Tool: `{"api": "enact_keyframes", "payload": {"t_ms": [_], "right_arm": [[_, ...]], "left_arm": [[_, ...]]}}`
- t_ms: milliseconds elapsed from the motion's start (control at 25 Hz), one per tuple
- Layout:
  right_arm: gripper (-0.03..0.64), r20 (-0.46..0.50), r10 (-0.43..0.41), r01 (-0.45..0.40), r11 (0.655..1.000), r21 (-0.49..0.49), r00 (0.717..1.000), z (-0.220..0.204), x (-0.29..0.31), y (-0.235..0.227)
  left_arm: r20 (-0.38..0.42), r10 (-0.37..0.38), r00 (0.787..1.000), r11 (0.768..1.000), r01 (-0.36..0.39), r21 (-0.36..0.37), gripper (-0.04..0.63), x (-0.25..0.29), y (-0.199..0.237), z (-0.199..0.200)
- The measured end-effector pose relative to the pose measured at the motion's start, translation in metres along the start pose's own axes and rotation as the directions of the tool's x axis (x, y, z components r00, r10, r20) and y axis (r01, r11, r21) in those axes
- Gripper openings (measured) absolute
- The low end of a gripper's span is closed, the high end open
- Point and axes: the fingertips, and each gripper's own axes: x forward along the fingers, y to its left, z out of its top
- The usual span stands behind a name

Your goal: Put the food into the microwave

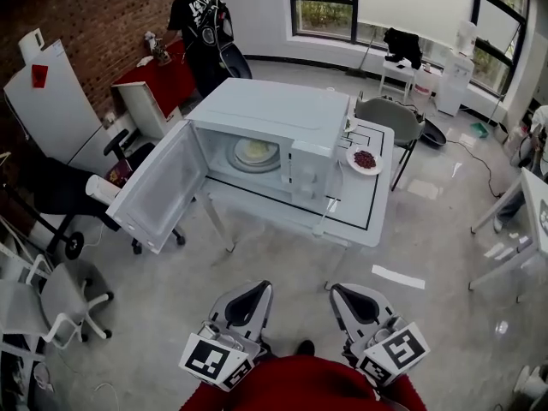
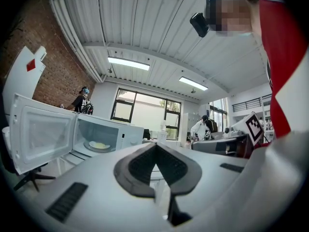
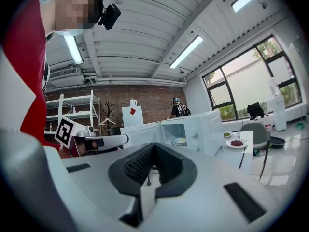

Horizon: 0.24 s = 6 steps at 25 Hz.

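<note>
Dish [image 1: 255, 152] in microwave [image 1: 274, 110]; food plate [image 1: 365, 160] rt.

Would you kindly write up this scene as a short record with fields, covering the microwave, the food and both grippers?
appliance: white microwave on the table, door swung open
inside it: plate of pale yellow food
beside it: plate of red food on the table, right of the microwave in the head view
left gripper: shut, empty, short of the table
right gripper: shut, empty, short of the table
</note>
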Motion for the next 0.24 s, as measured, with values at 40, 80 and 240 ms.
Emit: {"api": "enact_keyframes", "payload": {"t_ms": [40,80,240], "right_arm": [[0.014,0.0,-0.004,0.004,1.0,0.0,1.0,0.0006,-0.0001,-0.0017],[0.014,-0.007,-0.011,0.011,1.0,0.006,1.0,0.0,-0.0005,-0.0034],[0.014,-0.031,-0.034,0.035,0.999,0.031,0.999,-0.0038,-0.0038,-0.0079]], "left_arm": [[0.003,0.002,1.0,1.0,-0.002,0.0,0.008,0.0004,-0.0001,0.0003],[0.004,0.002,1.0,1.0,-0.002,0.001,0.008,0.0007,-0.0002,0.0003],[0.004,0.001,1.0,1.0,-0.002,0.009,0.008,0.001,-0.0016,-0.0009]]}}
